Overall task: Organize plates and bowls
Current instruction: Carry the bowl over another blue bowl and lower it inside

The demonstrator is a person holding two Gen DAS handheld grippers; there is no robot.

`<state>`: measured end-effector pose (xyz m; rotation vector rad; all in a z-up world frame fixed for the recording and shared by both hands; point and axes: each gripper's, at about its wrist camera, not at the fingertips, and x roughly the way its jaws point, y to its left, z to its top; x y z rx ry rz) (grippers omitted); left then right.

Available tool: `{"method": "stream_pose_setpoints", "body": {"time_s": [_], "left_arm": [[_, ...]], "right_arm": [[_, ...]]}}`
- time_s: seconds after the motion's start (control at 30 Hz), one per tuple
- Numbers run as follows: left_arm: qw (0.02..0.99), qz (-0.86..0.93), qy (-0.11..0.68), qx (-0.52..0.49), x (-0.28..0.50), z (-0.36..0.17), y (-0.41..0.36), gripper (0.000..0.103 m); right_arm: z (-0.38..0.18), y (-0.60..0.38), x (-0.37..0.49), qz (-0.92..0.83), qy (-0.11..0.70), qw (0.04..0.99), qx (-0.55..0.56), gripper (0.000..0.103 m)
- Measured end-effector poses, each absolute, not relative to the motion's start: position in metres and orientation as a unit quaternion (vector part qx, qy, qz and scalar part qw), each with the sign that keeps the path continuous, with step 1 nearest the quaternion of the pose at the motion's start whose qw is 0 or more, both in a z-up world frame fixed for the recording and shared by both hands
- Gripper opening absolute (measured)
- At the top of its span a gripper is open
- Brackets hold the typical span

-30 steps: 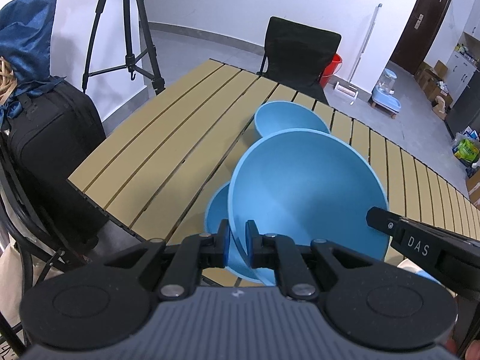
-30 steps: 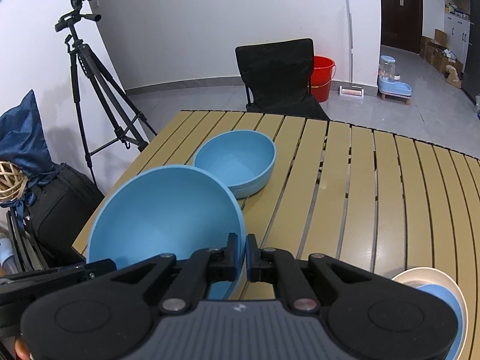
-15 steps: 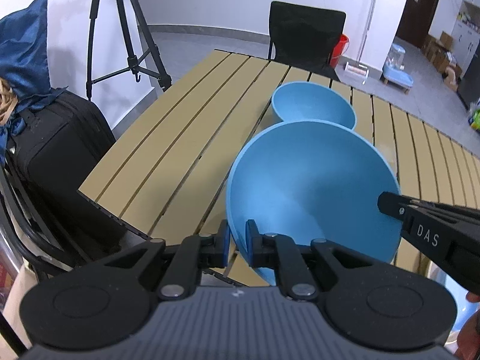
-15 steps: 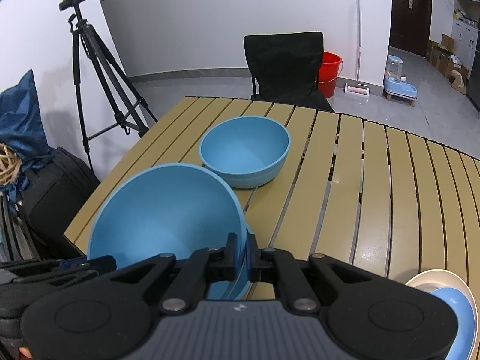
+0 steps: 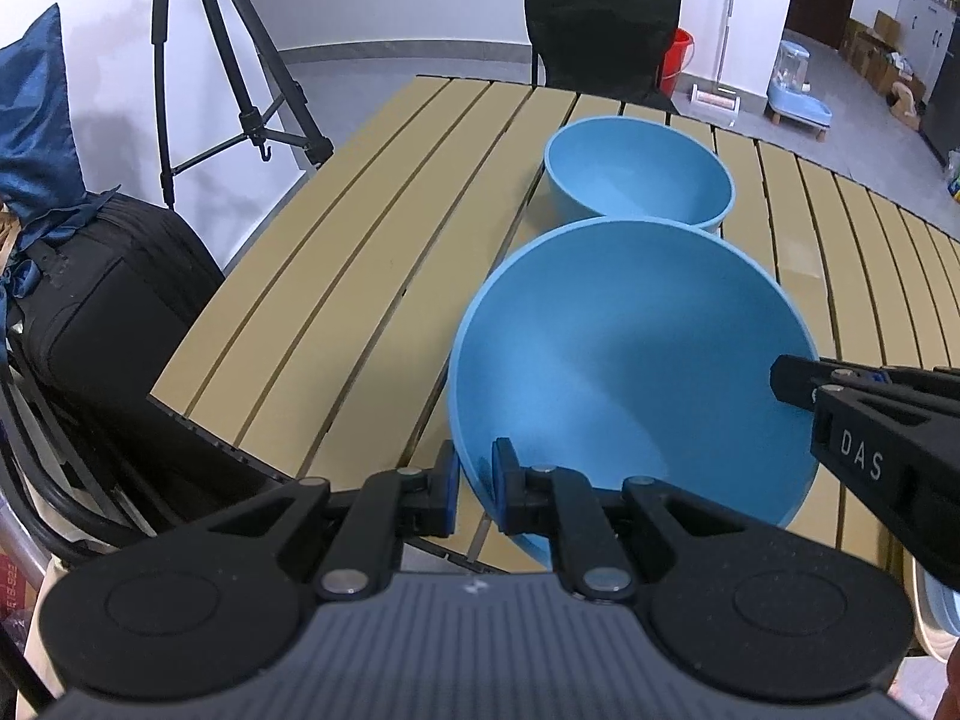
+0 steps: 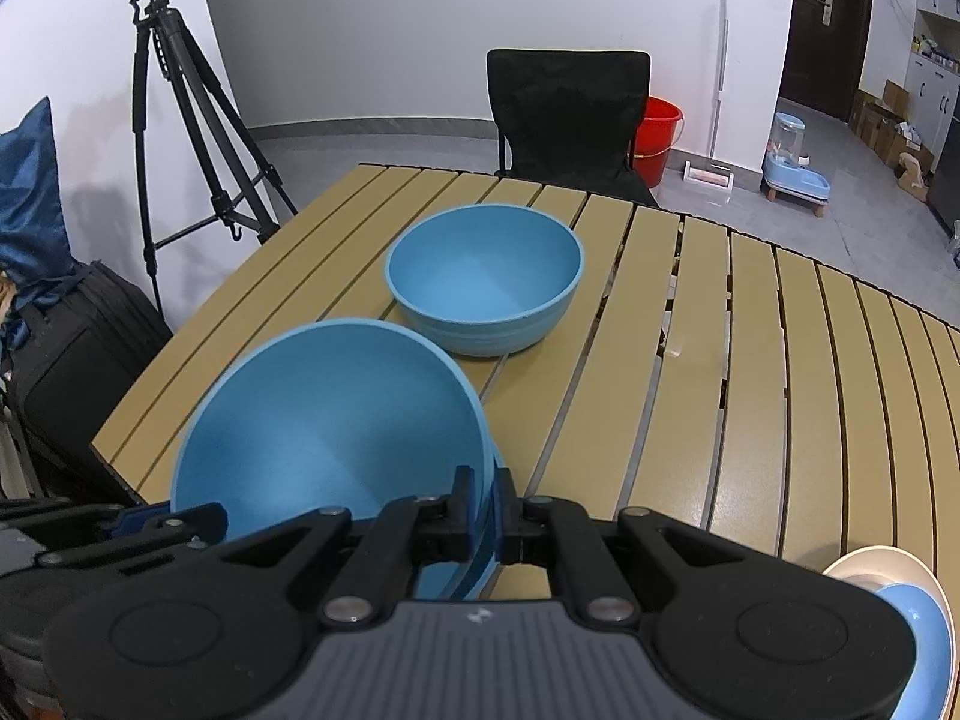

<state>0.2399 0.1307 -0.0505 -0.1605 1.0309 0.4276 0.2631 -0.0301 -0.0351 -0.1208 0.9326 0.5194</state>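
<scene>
Both hand-held grippers (image 5: 475, 471) (image 6: 485, 501) clamped on large blue bowl (image 5: 630, 360) rim.

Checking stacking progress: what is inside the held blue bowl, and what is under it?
The held bowl is empty inside. Both tongs, left and right, pinch its rim. Below is the slatted table; the spot directly underneath is covered by the bowl.

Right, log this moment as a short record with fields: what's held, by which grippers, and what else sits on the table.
held item: large blue bowl, tilted
left gripper: shut on the bowl's near rim
right gripper: shut on the opposite rim
second blue bowl: upright on the slatted table, beyond the held one
table's near right corner: cream plate with something blue on it
behind table: black chair, tripod
</scene>
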Motion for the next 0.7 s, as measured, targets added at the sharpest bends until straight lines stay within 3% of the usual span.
{"method": "stream_pose_setpoints", "body": {"time_s": [0.7], "left_arm": [[0.84,0.203,0.499,-0.065,0.25,-0.071,0.129,0.012]], "right_arm": [[-0.061,-0.024,0.271,0.237,0.453,0.856,-0.079,0.006]]}}
